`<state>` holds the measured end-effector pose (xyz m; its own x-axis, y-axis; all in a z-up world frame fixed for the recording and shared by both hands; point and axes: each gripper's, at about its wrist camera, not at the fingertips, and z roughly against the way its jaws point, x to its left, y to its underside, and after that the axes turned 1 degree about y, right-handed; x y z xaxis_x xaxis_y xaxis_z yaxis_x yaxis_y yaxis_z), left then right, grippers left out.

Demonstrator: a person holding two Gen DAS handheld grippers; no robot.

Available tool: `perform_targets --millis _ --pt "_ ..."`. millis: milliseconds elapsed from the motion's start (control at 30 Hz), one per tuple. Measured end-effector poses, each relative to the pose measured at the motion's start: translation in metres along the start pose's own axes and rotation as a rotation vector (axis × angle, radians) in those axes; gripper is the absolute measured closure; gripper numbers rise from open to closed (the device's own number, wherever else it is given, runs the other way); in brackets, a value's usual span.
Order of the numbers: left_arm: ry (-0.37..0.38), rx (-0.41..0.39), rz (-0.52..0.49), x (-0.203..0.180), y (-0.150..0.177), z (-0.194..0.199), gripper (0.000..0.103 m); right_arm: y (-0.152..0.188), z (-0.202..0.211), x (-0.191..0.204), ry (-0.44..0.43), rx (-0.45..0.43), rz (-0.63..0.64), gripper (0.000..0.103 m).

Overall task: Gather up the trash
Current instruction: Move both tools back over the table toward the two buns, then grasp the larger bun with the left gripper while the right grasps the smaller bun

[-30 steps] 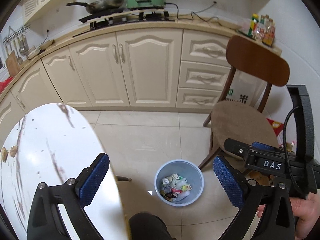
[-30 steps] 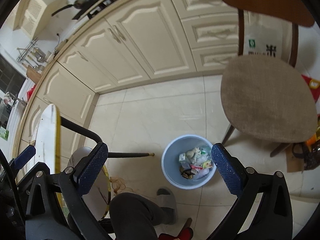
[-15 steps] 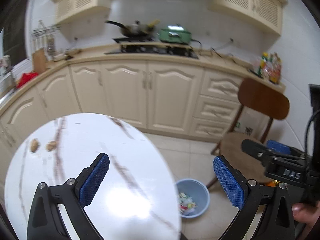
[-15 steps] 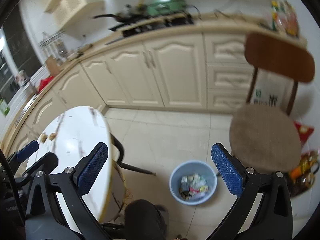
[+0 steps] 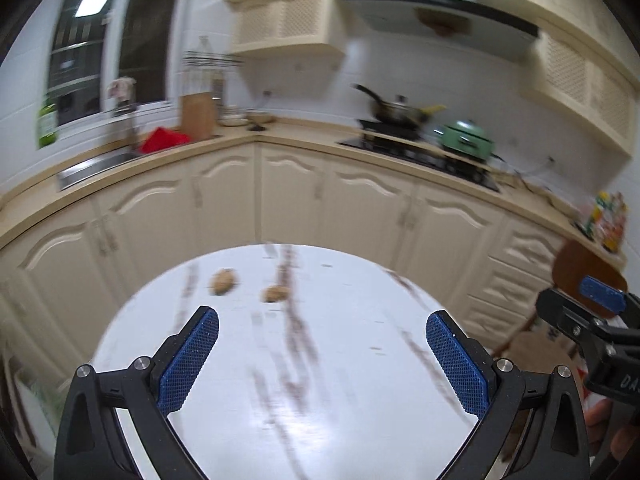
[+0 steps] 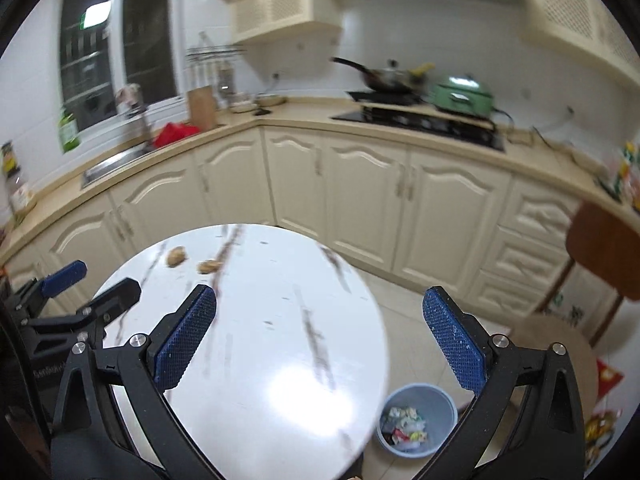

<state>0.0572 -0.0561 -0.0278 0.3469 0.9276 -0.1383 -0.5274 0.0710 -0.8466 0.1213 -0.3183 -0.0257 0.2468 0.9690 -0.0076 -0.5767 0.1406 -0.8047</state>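
Two small brown scraps lie near the far edge of the round white marble table [image 5: 340, 420]: one scrap [image 5: 223, 282] to the left, the other scrap [image 5: 275, 293] just right of it. In the right wrist view they show as the first scrap [image 6: 176, 256] and the second scrap [image 6: 209, 267]. My left gripper [image 5: 322, 362] hangs open above the table, well short of the scraps, with nothing between its pads. My right gripper [image 6: 320, 338] is open too, over the table's right side. A blue bin [image 6: 416, 420] with wrappers inside stands on the floor right of the table.
Cream cabinets [image 6: 360, 200] and a counter with a sink, a stove, a pan [image 6: 384, 76] and a green cooker [image 6: 460, 94] wrap around behind. A brown wooden chair [image 6: 600, 252] stands at the right. Tiled floor [image 6: 408, 320] lies between table and cabinets.
Both grippers have tilted up from the bin on the floor and swung left over the table. The scraps now sit ahead of the left gripper. Both stayed open and empty.
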Motion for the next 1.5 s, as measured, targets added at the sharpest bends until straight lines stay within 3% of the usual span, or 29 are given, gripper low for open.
perform_targets --millis 267,467,733,867,1167,1333,1400,1467,1500 --pt "-0.115 -0.004 0.121 0.060 0.014 0.025 0.001 -0.001 -0.024 0.086 -0.093 0.000 0.133 0.000" --pt "-0.165 0.025 0.171 0.089 0.013 0.013 0.001 0.002 -0.061 0.118 -0.130 0.037 0.196 0.000" --pt "-0.172 0.113 0.168 0.116 -0.031 -0.085 0.001 0.000 -0.151 0.138 -0.195 0.163 0.220 0.000" --pt "-0.173 0.184 0.151 0.117 -0.050 -0.140 0.001 0.000 -0.204 0.144 -0.198 0.229 0.209 0.000" --pt "-0.214 0.260 0.076 0.117 -0.090 -0.253 0.001 0.007 -0.296 0.159 -0.204 0.344 0.211 0.005" --pt "-0.214 0.287 0.048 0.113 -0.102 -0.303 0.001 0.016 -0.321 0.165 -0.194 0.380 0.234 0.028" --pt "-0.209 0.295 0.043 0.111 -0.103 -0.317 0.001 0.018 -0.321 0.166 -0.199 0.368 0.254 0.032" --pt "-0.200 0.306 0.042 0.110 -0.104 -0.332 0.001 0.019 -0.321 0.167 -0.220 0.356 0.258 0.043" --pt "-0.196 0.313 0.042 0.110 -0.105 -0.341 0.001 0.018 -0.320 0.167 -0.228 0.348 0.266 0.059"
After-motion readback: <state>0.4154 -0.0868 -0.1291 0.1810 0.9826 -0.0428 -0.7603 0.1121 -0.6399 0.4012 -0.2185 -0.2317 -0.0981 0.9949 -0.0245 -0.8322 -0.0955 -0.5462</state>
